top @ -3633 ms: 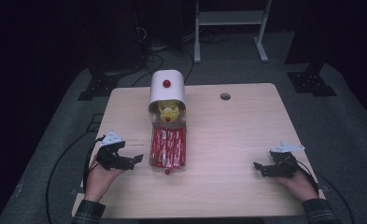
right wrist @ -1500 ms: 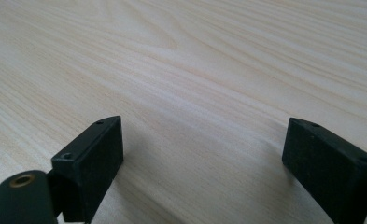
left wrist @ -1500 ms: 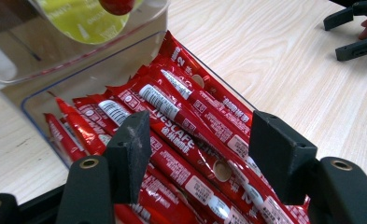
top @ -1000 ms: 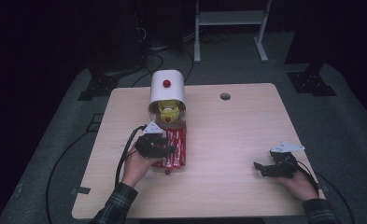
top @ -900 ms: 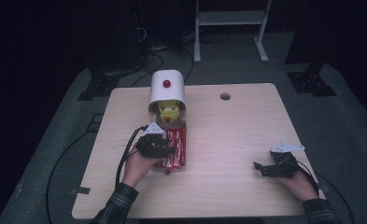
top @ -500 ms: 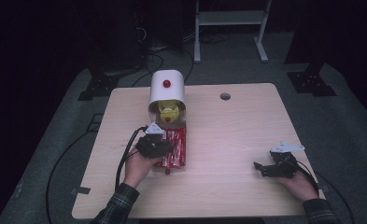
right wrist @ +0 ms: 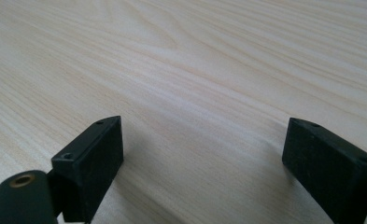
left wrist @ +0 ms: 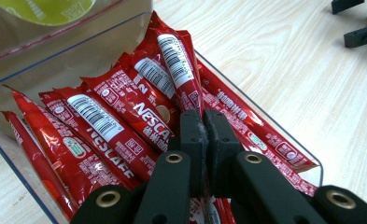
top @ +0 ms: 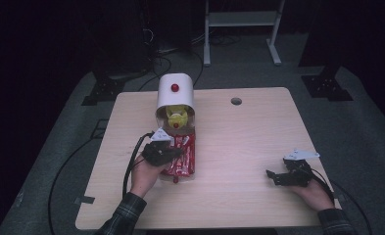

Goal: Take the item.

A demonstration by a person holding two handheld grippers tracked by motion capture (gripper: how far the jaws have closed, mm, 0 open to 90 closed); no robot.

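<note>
The left gripper (top: 176, 152) sits over the clear tray (left wrist: 284, 135) of red coffee sticks, seen from the high view at the near end of the dispenser on the desk (top: 249, 142). In the left gripper view its jaws have just been closing and now stand pressed together, with the lower end of one stick (left wrist: 179, 70) caught between their tips. That stick rises away from the jaws, tilted up above the rest, its barcode end highest and pointing toward the back wall of the tray. The other sticks (left wrist: 106, 135) lie flat in the tray, fanned side by side to the left of the jaws and beneath them, one more running along the tray's right wall. Behind the tray stands the white dome (top: 176, 90) with a red knob, and under it a yellow-green thing (top: 176, 116) whose kind I cannot tell. The right gripper (top: 278, 177) rests low on the desk near its right front corner, well apart from the tray; in the right gripper view its jaws stand wide, with only bare wood (right wrist: 195, 70) between them. The person's hands come in from the near edge, the left one (top: 145, 172) behind its gripper just beside the tray.
</note>
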